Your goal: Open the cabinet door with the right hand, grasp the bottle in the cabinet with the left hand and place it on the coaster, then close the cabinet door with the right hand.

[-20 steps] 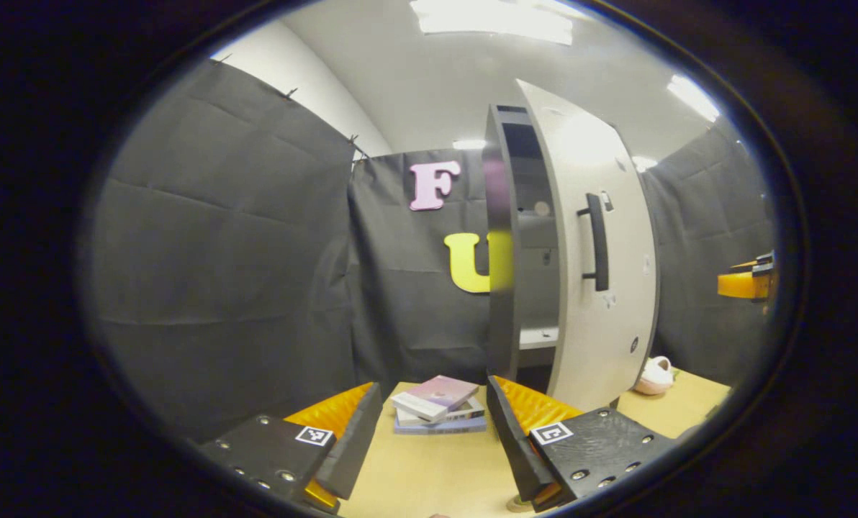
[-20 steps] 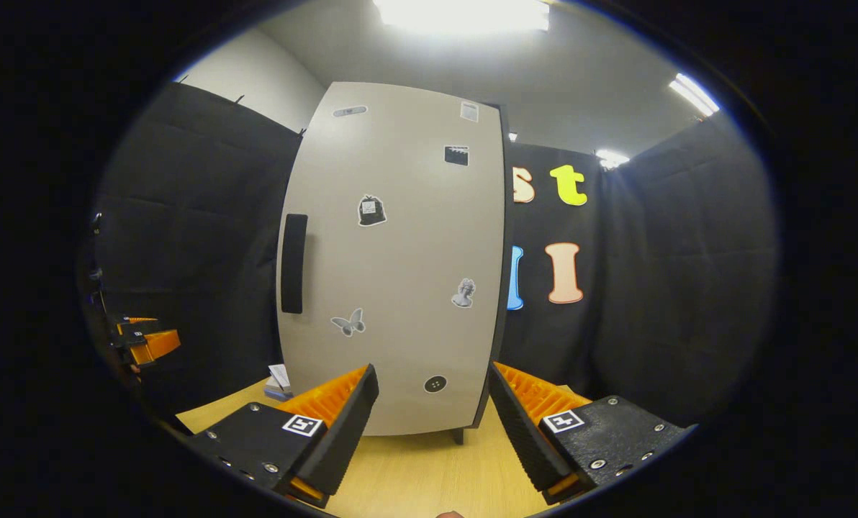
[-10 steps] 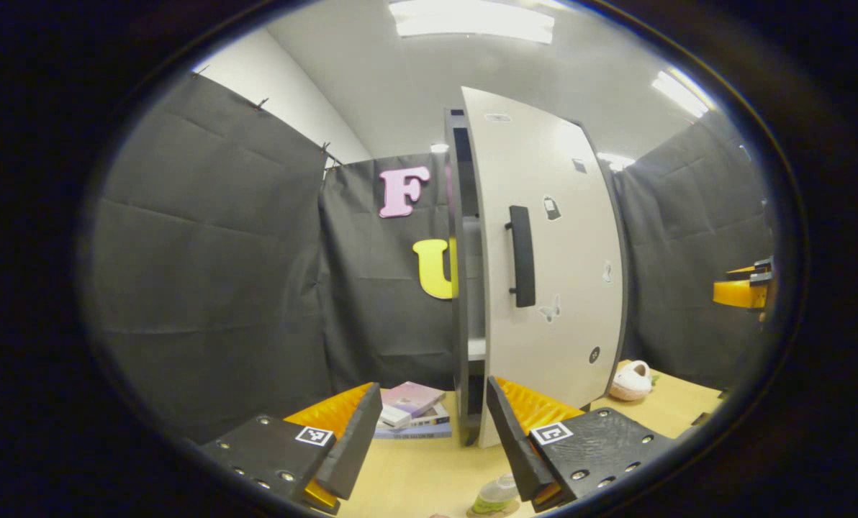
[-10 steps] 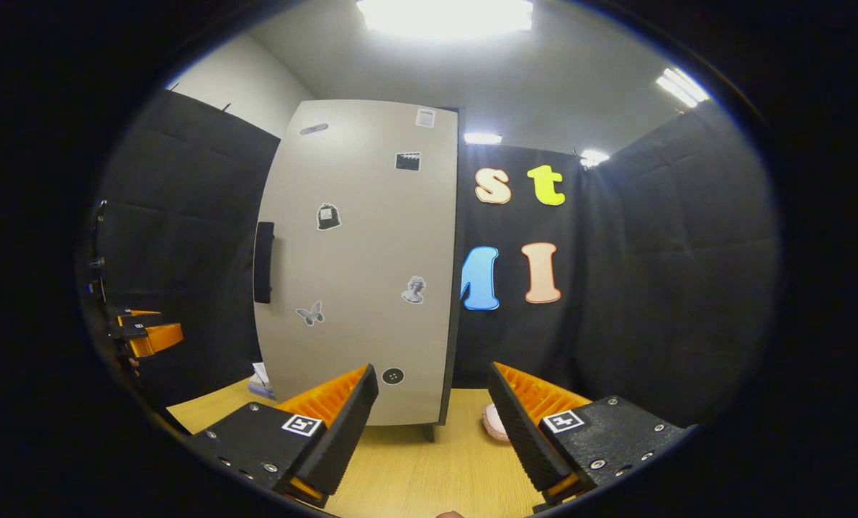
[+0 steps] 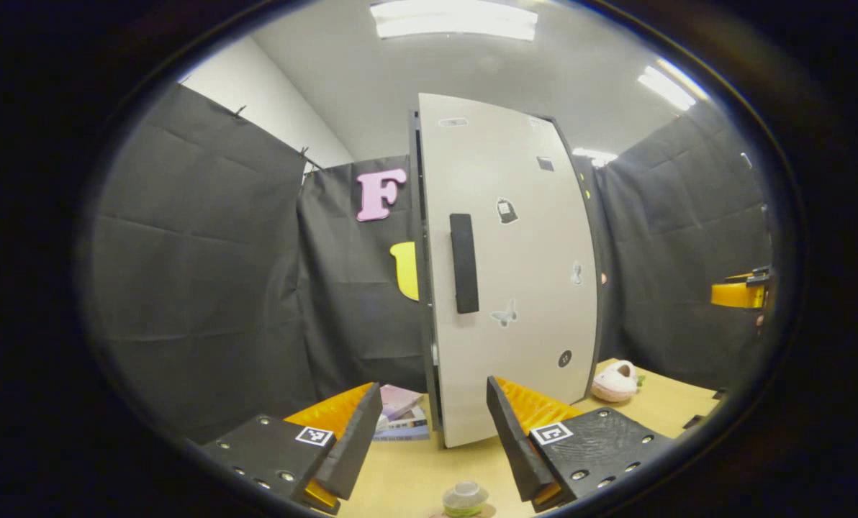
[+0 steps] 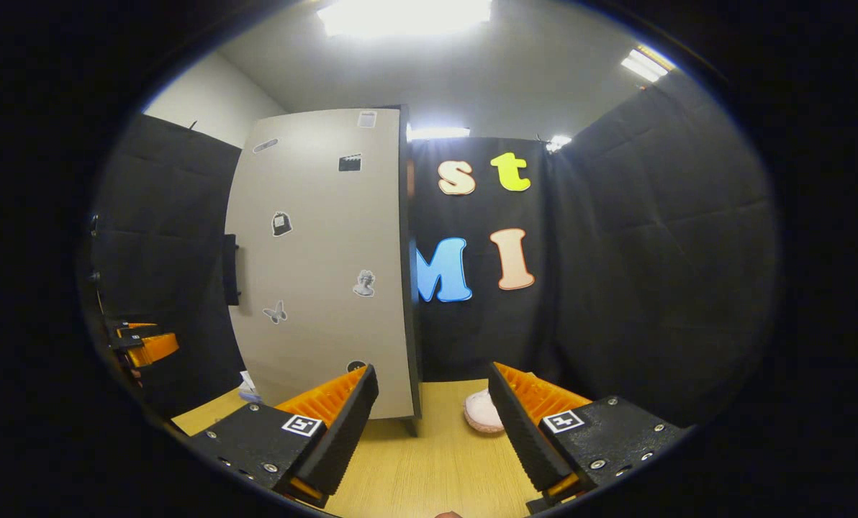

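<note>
The tall grey cabinet door (image 5: 508, 273) in mid frame has swung nearly shut since a second ago, both tools, left (image 5: 429, 439) and right (image 6: 432, 432), gape empty, so the job looks almost done.

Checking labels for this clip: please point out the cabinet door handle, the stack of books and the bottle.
cabinet door handle (image 5: 463, 263), left gripper view, middle of the bar.
stack of books (image 5: 400, 417), left gripper view, top book's cover.
bottle (image 5: 464, 496), left gripper view, its cap.
</note>
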Tool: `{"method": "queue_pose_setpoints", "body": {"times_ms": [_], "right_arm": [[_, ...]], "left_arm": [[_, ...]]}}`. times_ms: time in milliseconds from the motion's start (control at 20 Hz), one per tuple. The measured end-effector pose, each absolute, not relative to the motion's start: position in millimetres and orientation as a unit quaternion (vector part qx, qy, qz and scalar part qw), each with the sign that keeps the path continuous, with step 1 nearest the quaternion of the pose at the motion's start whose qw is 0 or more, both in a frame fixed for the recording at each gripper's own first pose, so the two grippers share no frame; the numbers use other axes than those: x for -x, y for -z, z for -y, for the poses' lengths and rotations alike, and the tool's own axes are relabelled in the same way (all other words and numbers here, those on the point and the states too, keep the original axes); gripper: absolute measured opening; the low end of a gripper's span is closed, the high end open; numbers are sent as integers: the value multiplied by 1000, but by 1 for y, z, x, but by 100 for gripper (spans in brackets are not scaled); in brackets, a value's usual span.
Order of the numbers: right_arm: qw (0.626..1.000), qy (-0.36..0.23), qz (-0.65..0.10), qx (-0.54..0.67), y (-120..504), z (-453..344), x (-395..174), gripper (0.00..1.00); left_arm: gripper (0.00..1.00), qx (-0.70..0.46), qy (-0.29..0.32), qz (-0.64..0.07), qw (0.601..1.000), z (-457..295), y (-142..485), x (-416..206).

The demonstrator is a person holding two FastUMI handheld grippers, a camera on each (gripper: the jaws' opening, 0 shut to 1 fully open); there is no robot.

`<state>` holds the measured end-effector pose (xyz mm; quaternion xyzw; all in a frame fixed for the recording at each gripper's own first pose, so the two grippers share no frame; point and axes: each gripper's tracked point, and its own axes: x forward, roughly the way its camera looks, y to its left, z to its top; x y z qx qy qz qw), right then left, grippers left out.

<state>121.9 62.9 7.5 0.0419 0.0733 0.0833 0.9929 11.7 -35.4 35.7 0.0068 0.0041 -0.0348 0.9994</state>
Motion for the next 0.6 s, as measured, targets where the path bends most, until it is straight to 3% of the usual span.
{"method": "queue_pose_setpoints", "body": {"times_ms": [50, 100, 400, 450, 600], "right_arm": [[993, -80, -73, -45, -8, -60, -122, 96], [993, -78, -73, -48, -8, -57, -123, 95], [993, -77, -75, -58, -6, -57, -126, 95], [992, -79, -75, -57, -6, -58, -126, 95], [993, -80, -73, -54, -7, -60, -126, 95]], "left_arm": [[87, -7, 35, -5, 999, 38, -36, -11], [80, -7, 35, -6, 999, 39, -35, -10], [83, -11, 30, -6, 999, 37, -37, -11], [80, -12, 28, -6, 1000, 36, -38, -11], [83, -15, 23, -5, 1000, 30, -39, -11]]}}
